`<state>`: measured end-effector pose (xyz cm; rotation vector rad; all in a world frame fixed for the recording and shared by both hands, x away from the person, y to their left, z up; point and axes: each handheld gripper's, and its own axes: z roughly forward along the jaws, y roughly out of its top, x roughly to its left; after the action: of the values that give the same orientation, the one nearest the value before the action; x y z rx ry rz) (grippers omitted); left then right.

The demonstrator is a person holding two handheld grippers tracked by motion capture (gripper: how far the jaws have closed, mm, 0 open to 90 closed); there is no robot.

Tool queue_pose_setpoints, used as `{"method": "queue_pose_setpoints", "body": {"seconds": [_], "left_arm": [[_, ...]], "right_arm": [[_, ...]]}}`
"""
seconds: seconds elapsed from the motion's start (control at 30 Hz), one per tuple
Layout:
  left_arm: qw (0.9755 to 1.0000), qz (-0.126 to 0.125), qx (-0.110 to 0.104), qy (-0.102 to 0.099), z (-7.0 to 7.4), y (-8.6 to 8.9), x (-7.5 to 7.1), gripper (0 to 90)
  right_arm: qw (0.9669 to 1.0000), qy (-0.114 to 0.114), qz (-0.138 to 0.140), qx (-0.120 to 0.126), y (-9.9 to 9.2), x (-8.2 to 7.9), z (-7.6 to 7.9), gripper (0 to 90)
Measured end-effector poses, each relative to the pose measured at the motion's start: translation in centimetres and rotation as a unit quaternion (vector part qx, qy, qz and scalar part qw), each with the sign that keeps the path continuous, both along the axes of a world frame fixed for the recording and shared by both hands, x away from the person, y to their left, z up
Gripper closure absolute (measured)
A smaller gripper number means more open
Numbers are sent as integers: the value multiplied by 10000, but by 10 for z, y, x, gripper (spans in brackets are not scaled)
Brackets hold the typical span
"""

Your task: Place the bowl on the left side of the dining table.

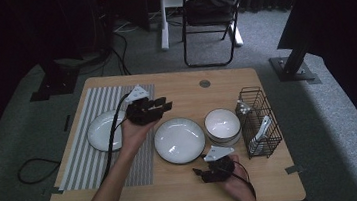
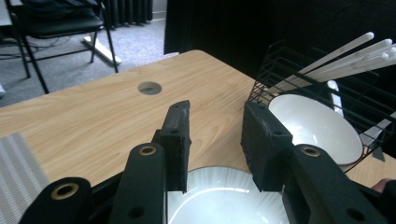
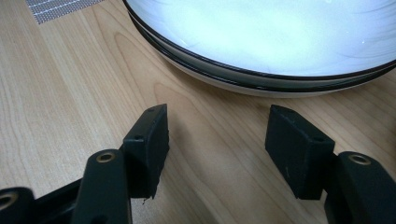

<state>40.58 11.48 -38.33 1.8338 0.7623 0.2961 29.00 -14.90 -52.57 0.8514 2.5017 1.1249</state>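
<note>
My left gripper [image 1: 161, 105] hangs over the table just beyond the middle white plate [image 1: 179, 139], open with nothing between its fingers. In the left gripper view its jaws [image 2: 217, 123] stand above that plate's [image 2: 224, 198] rim, facing a white bowl [image 2: 314, 125]. My right gripper [image 1: 199, 172] rests low near the table's front edge, open and bare, a short way from the plate's near rim. In the right gripper view the jaws [image 3: 218, 140] point at the dark-rimmed plate [image 3: 261, 32] over bare wood.
A second white plate [image 1: 103, 131] lies on a striped mat [image 1: 89, 155] at the left. The bowl [image 1: 222, 124] sits right of centre, beside a black wire basket [image 1: 259, 122] holding white utensils [image 2: 348, 56]. A cable hole [image 1: 205, 83] marks the far edge. A chair [image 1: 210, 11] stands beyond.
</note>
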Motion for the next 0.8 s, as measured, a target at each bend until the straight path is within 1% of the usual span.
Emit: {"method": "queue_pose_setpoints", "body": {"seconds": [0.1,0.13,0.2,0.33,0.37,0.4,0.5,0.57,0.67,0.8], "left_arm": [[10000,-72,33,37,-2,-11,3,629],[10000,-72,33,37,-2,-11,3,628],[9999,-121,55,64,-3,-18,5,627],[9995,-262,65,140,-4,-31,9,619],[9995,-262,65,140,-4,-31,9,618],[9992,-345,76,205,-6,-41,11,618],[9986,-455,93,249,-8,-53,13,616],[9984,-485,95,284,-10,-60,14,613],[9981,-486,205,309,-14,-69,16,609],[9975,-541,195,408,-19,-79,17,609]], "right_arm": [[10000,0,-1,-1,0,0,0,390],[10000,0,-1,-1,0,0,0,390],[10000,0,0,0,0,0,0,390],[10000,3,-4,0,0,0,0,390],[10000,3,-4,0,0,0,0,390],[10000,-4,0,0,0,0,0,390],[10000,-5,3,-4,0,0,0,390],[10000,-6,3,-3,0,0,0,389],[10000,-5,13,-4,0,0,0,386],[10000,-2,15,-4,0,0,0,386]]}}
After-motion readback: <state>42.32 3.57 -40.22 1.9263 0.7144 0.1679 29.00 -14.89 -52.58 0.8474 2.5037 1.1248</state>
